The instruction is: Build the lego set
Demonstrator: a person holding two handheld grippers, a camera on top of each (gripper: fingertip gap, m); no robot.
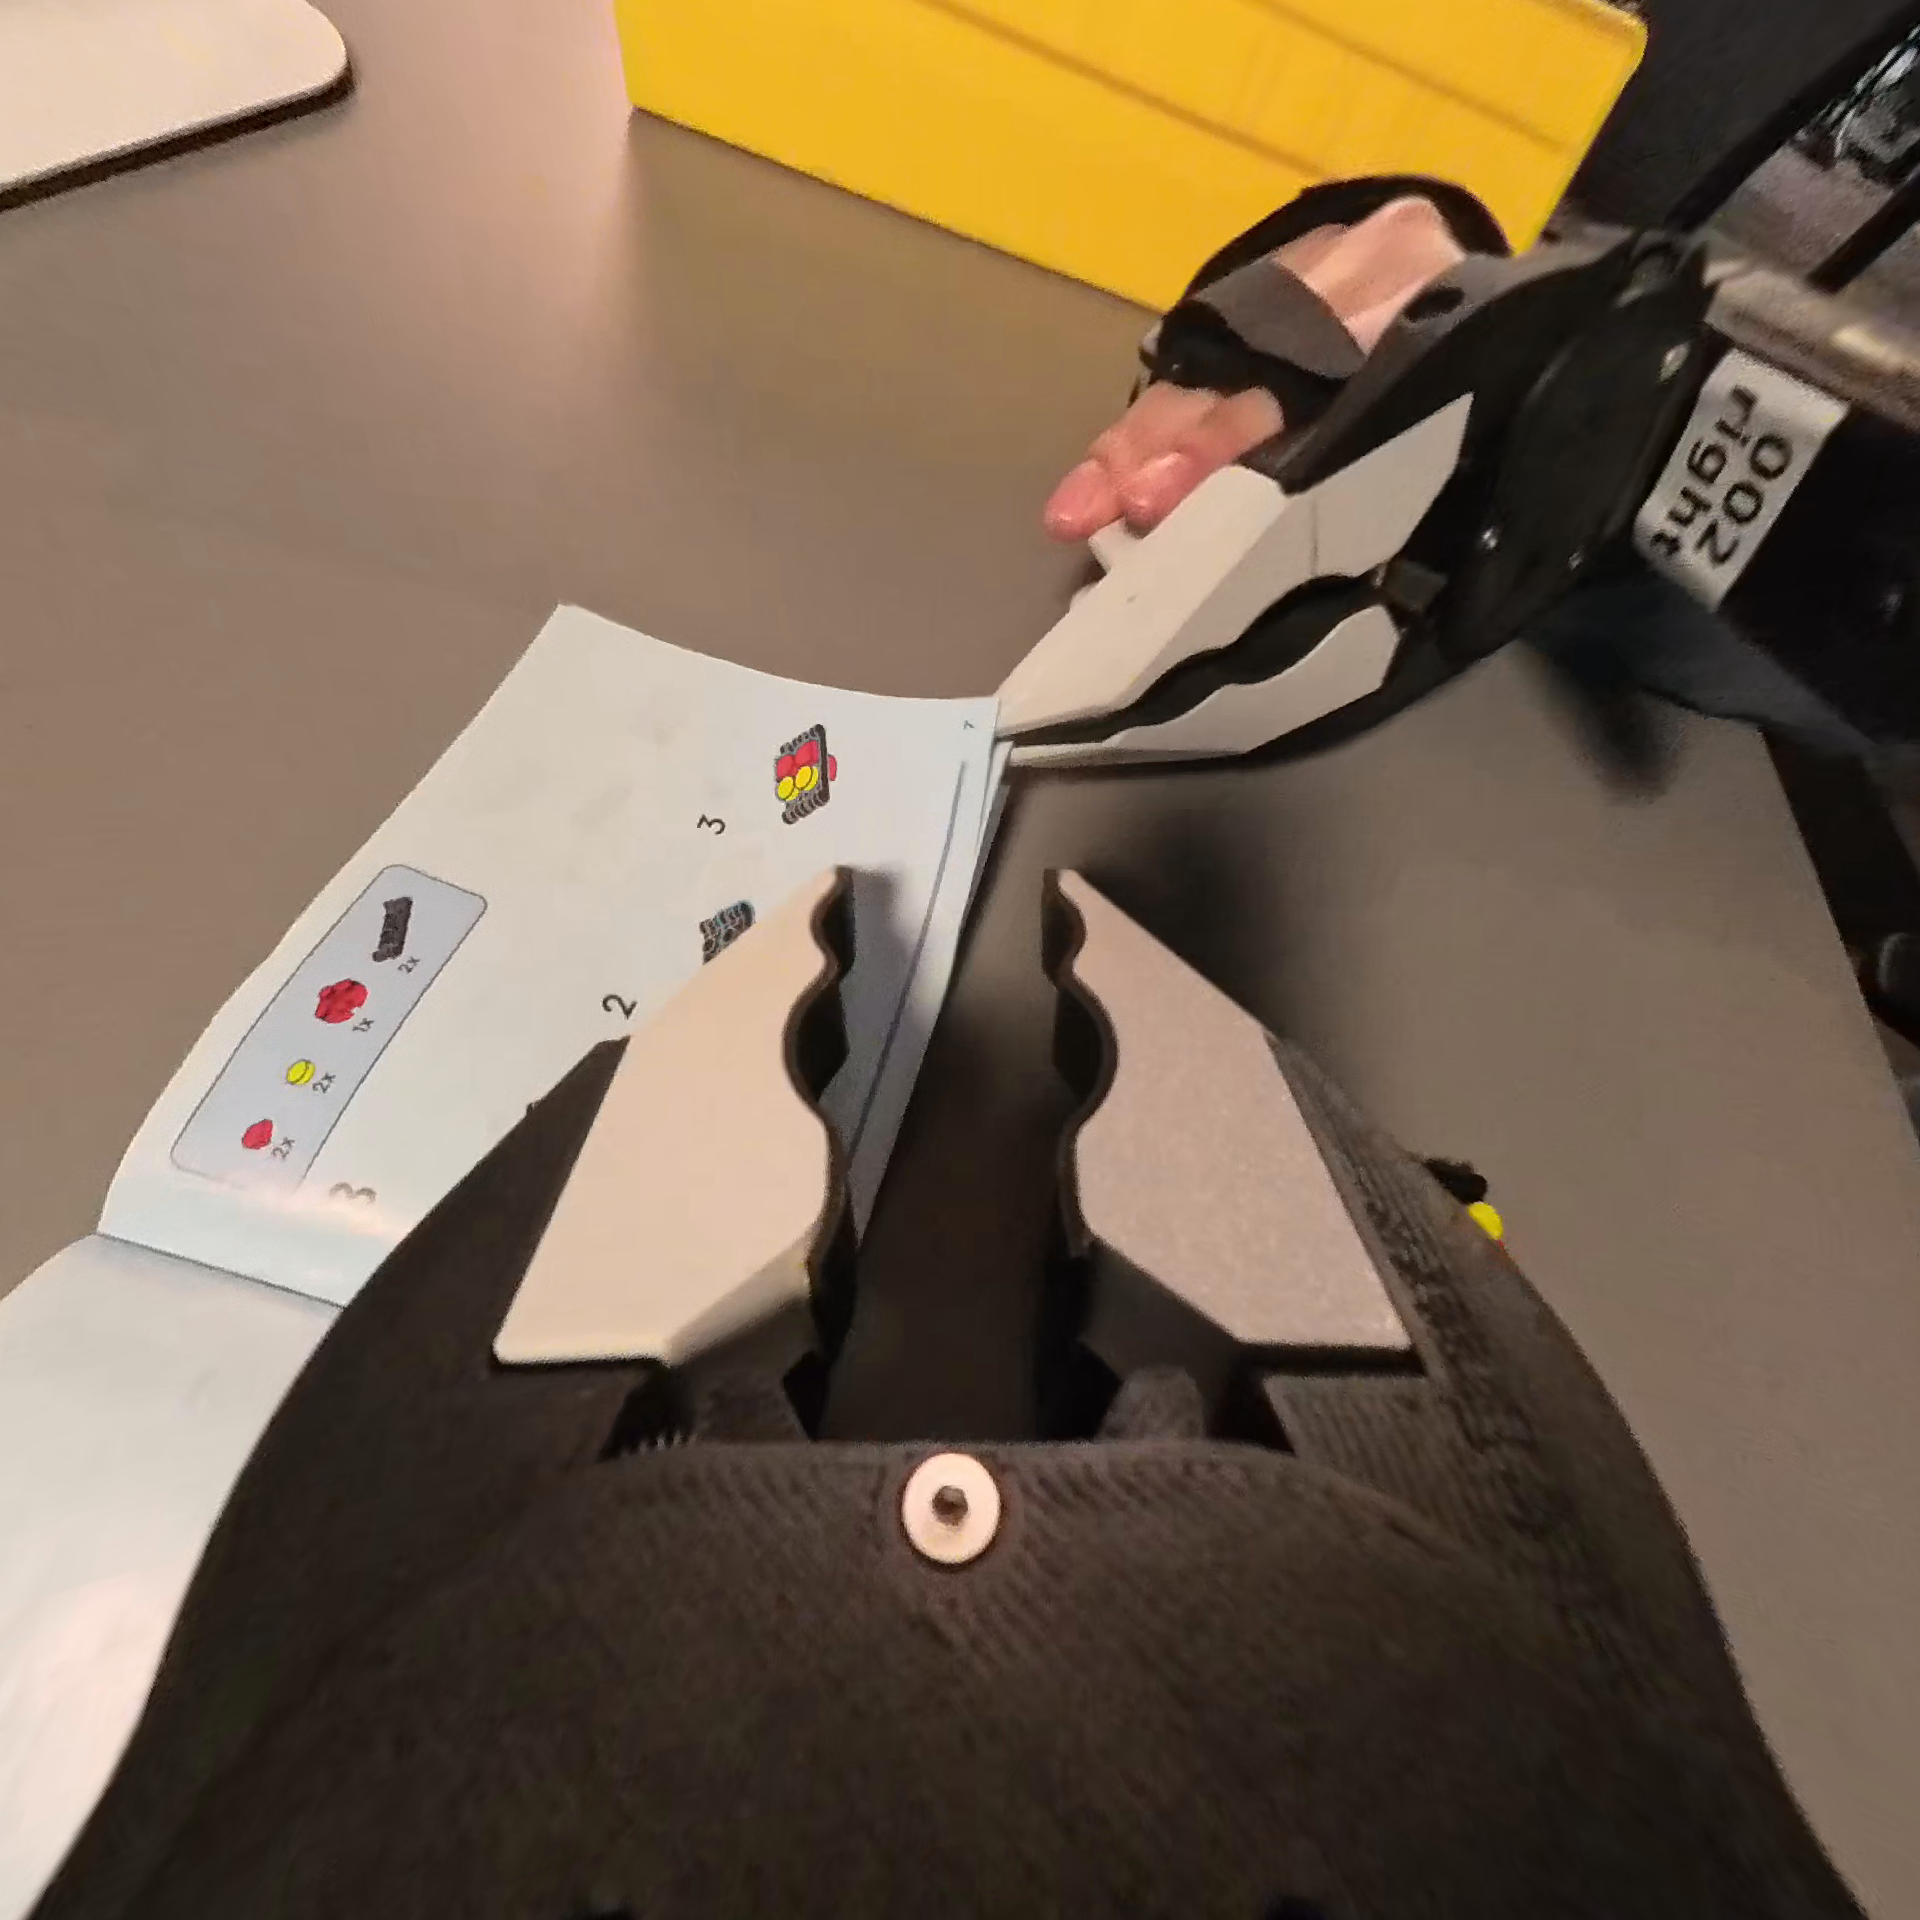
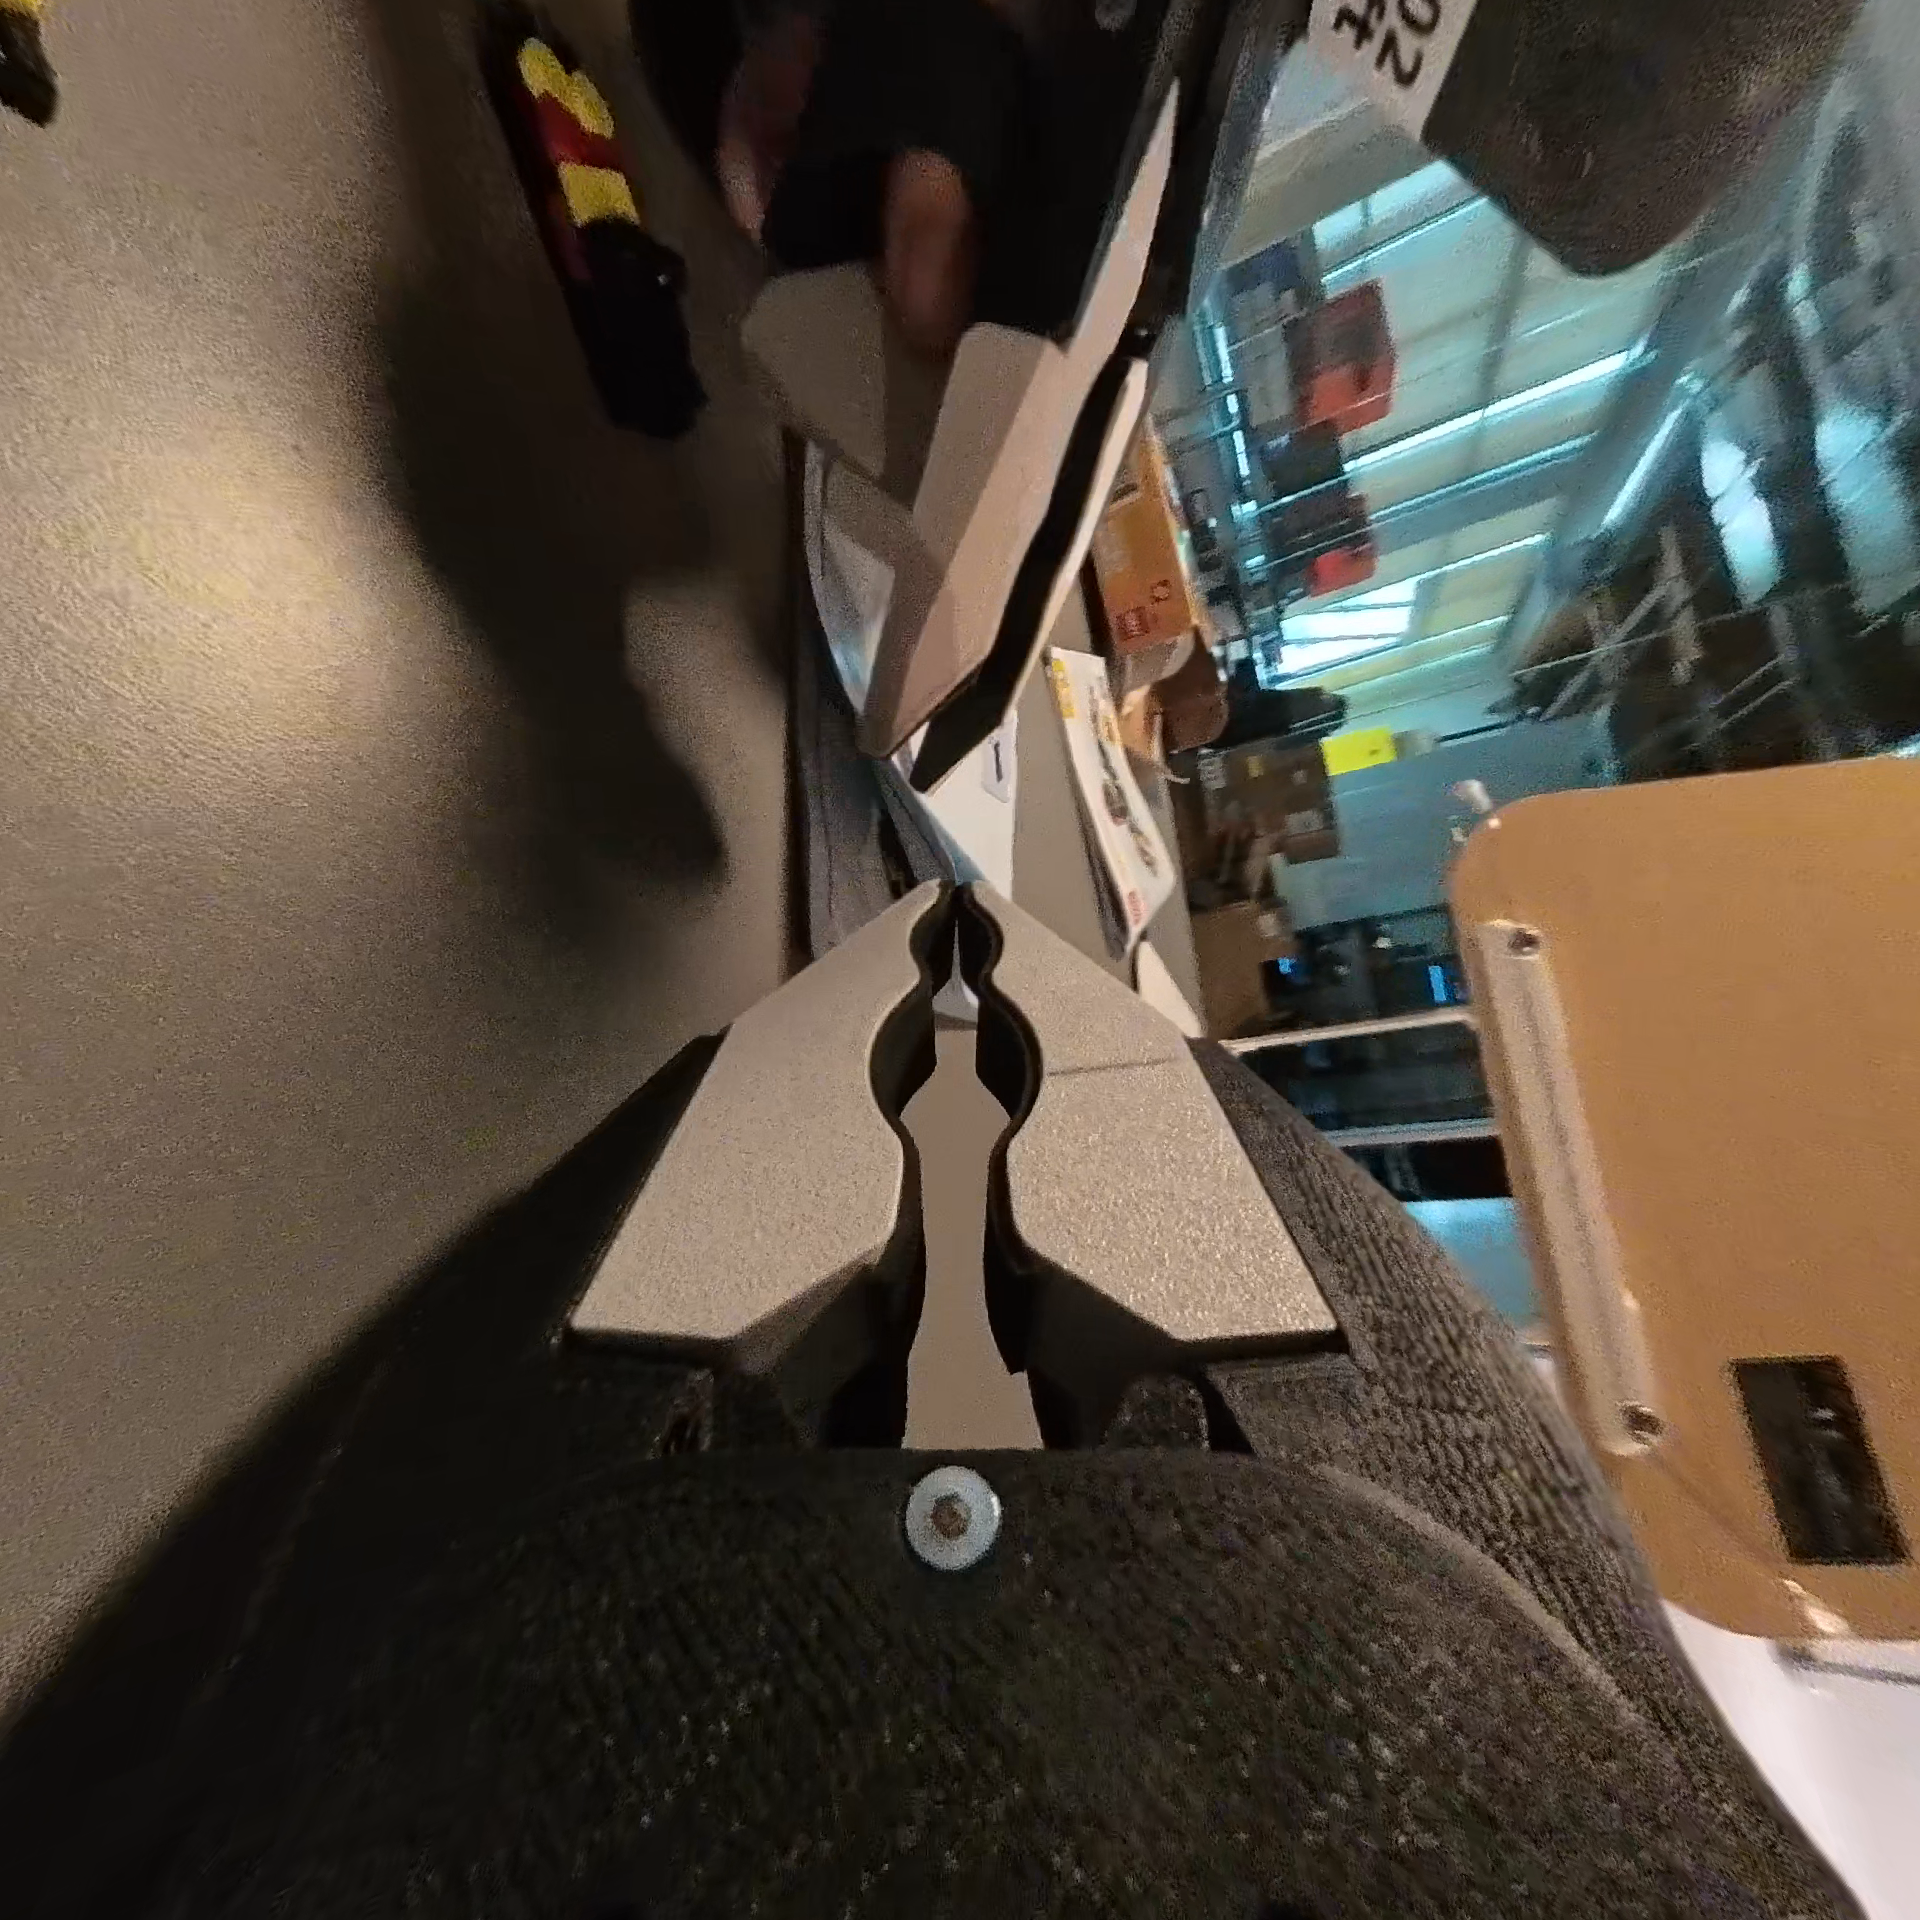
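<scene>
The right gripper pinches the corner of the instruction booklet's top page, lifting it. The left gripper hovers beside it, parted and empty. Likely a page turn; next the page must be carried over without tearing.

A dark grey-brown table is seen, on which a pale blue instruction booklet is laid open. Beyond the booklet a yellow box is set, and a white board is placed to that box's left.

Storeroom: racks of boxes
</scene>
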